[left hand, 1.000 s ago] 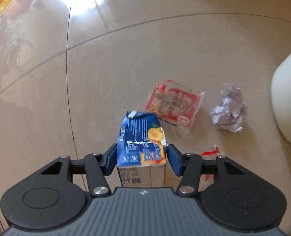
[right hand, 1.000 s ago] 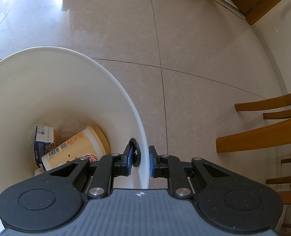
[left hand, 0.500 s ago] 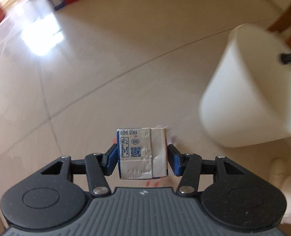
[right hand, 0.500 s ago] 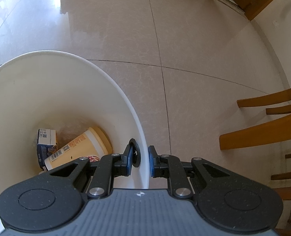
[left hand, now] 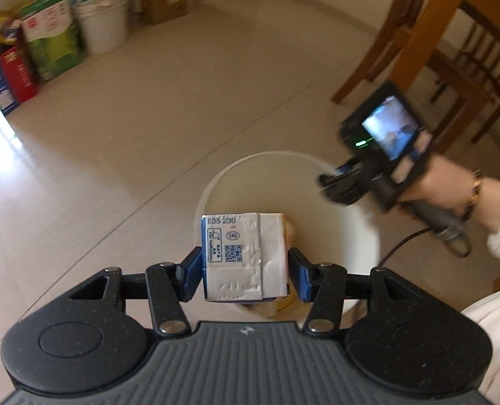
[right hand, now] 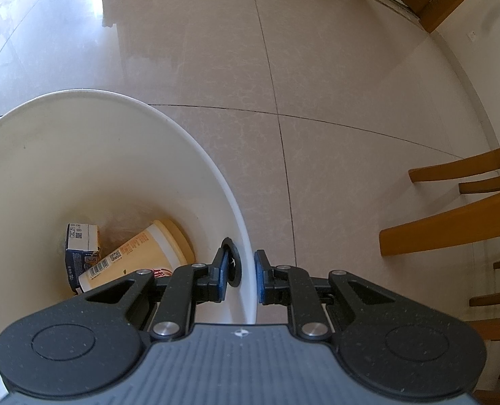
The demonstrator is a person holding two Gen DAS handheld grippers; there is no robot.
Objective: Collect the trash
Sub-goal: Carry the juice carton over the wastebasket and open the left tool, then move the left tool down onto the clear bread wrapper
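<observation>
My left gripper [left hand: 244, 275] is shut on a small drink carton [left hand: 244, 256], its white bottom with a QR code facing the camera. It hangs above the open mouth of the white bin [left hand: 347, 209]. My right gripper [right hand: 239, 278] is shut on the bin's rim [right hand: 246, 270], one finger inside and one outside the wall. Inside the bin [right hand: 81, 155] lie a beige cup [right hand: 138, 258] with a barcode and a blue-and-white carton [right hand: 81, 248]. In the left wrist view the right gripper [left hand: 331, 182] shows at the bin's far rim, held by a person's hand [left hand: 445, 185].
Wooden chairs [left hand: 452, 54] stand right of the bin, also in the right wrist view as chair rails [right hand: 452, 226]. Boxes and white buckets [left hand: 101, 23] line the far wall. Beige tiled floor [right hand: 317, 84] spreads around the bin.
My left gripper lifted the carton off the floor and swung it right, over the bin's mouth. The right gripper kept its hold on the rim, and the bin barely shifted.
</observation>
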